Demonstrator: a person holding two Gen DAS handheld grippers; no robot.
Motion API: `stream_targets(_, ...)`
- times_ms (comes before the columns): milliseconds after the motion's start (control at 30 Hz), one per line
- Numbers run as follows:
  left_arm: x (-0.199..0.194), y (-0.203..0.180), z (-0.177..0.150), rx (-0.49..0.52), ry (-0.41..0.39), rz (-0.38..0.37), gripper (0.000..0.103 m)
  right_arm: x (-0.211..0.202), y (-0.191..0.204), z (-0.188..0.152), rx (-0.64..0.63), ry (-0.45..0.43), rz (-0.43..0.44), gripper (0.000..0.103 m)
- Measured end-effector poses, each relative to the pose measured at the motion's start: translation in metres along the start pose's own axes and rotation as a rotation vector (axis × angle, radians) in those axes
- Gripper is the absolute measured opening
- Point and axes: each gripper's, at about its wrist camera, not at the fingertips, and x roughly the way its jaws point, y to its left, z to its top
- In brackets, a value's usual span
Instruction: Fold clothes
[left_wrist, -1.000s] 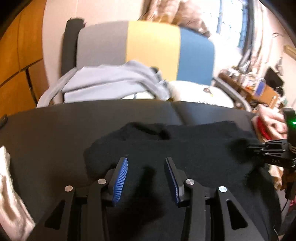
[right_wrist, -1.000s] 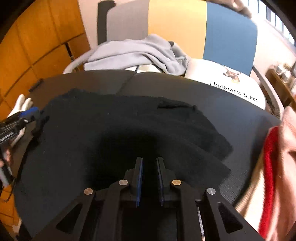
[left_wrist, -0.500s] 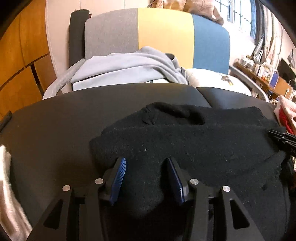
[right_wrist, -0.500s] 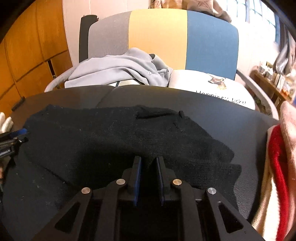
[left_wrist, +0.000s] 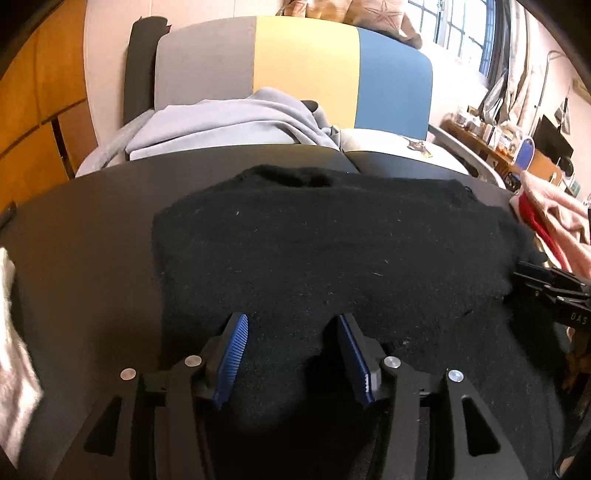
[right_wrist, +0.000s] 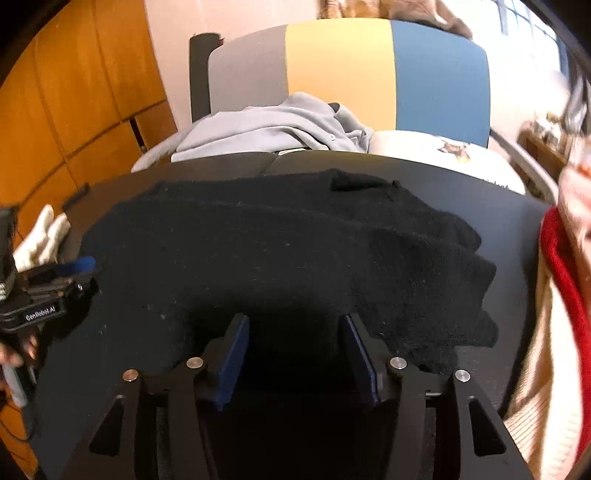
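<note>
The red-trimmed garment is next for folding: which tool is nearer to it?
Right. The right tool works at the black sweater's end beside the red-trimmed garment; the left tool is at the sweater's far end, by a white cloth.

The right gripper (right_wrist: 295, 354), with blue ribbed pads, has just been opening from a near-closed pinch, its jaws now standing wide with the black fuzzy knit garment (right_wrist: 280, 258) lying between them. The left gripper (left_wrist: 291, 354) has been widening too, black knit between its pads. The garment is now lying flatter, its folded layer spread across the dark tabletop (left_wrist: 85, 229).
</note>
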Motion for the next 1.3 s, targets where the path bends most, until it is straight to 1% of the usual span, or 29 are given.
stream_targets(67,-0.001,-0.002,0.001,0.011,0.009,0.015,0.054,0.002,-0.002,0.0,0.007,-0.002,0.008,0.057)
stream_targets(133,-0.009,-0.004,-0.001,-0.014,0.026,0.035,0.054,0.002,-0.003,0.001,0.006,-0.002,0.009,0.058)
stream_targets(200,-0.031,-0.001,-0.011,-0.051,0.004,0.015,0.052,-0.002,-0.004,0.001,0.015,0.001,0.004,0.058)
stream_targets(267,-0.055,0.003,-0.021,-0.09,-0.028,-0.014,0.052,-0.015,-0.003,-0.002,0.034,0.006,-0.008,0.058)
stream_targets(300,-0.066,0.005,-0.028,-0.099,-0.039,-0.023,0.052,-0.025,-0.003,-0.007,0.048,0.007,0.007,0.06)
stream_targets(333,-0.076,0.007,-0.036,-0.101,-0.047,-0.03,0.052,-0.037,-0.006,-0.017,0.067,0.004,0.048,0.065)
stream_targets(400,-0.092,0.01,-0.057,-0.097,-0.041,-0.05,0.052,-0.062,-0.01,-0.037,0.105,-0.002,0.128,0.071)
stream_targets(467,-0.102,0.014,-0.075,-0.098,-0.031,-0.04,0.053,-0.085,-0.021,-0.063,0.165,0.012,0.187,0.071)
stream_targets(567,-0.115,0.02,-0.101,-0.102,-0.016,-0.015,0.053,-0.118,-0.043,-0.107,0.279,0.042,0.229,0.071)
stream_targets(633,-0.122,0.029,-0.119,-0.144,0.001,-0.006,0.053,-0.138,-0.06,-0.137,0.368,0.061,0.263,0.071)
stream_targets(700,-0.127,0.039,-0.135,-0.185,0.019,0.0,0.053,-0.154,-0.069,-0.161,0.44,0.047,0.333,0.07)
stream_targets(767,-0.134,0.046,-0.149,-0.207,0.021,-0.001,0.053,-0.159,-0.072,-0.179,0.498,0.051,0.424,0.07)
stream_targets(833,-0.141,0.048,-0.158,-0.202,0.016,-0.013,0.053,-0.161,-0.072,-0.194,0.545,0.06,0.517,0.07)
stream_targets(967,-0.148,0.045,-0.166,-0.195,0.036,-0.038,0.057,-0.151,-0.069,-0.203,0.603,0.033,0.624,0.07)
stream_targets(1000,-0.15,0.045,-0.169,-0.193,0.044,-0.047,0.057,-0.148,-0.067,-0.203,0.602,0.025,0.638,0.07)
stream_targets(1067,-0.154,0.043,-0.173,-0.195,0.06,-0.064,0.058,-0.144,-0.061,-0.199,0.577,0.013,0.65,0.07)
stream_targets(1133,-0.156,0.04,-0.176,-0.2,0.075,-0.079,0.058,-0.143,-0.053,-0.193,0.54,0.019,0.63,0.07)
stream_targets(1167,-0.157,0.039,-0.178,-0.204,0.082,-0.086,0.058,-0.143,-0.048,-0.188,0.51,0.018,0.596,0.069)
stream_targets(1233,-0.159,0.035,-0.181,-0.209,0.096,-0.087,0.059,-0.143,-0.038,-0.179,0.445,0.016,0.522,0.064)
stream_targets(1300,-0.162,0.03,-0.185,-0.213,0.108,-0.095,0.059,-0.144,-0.02,-0.168,0.341,0.011,0.423,0.065)
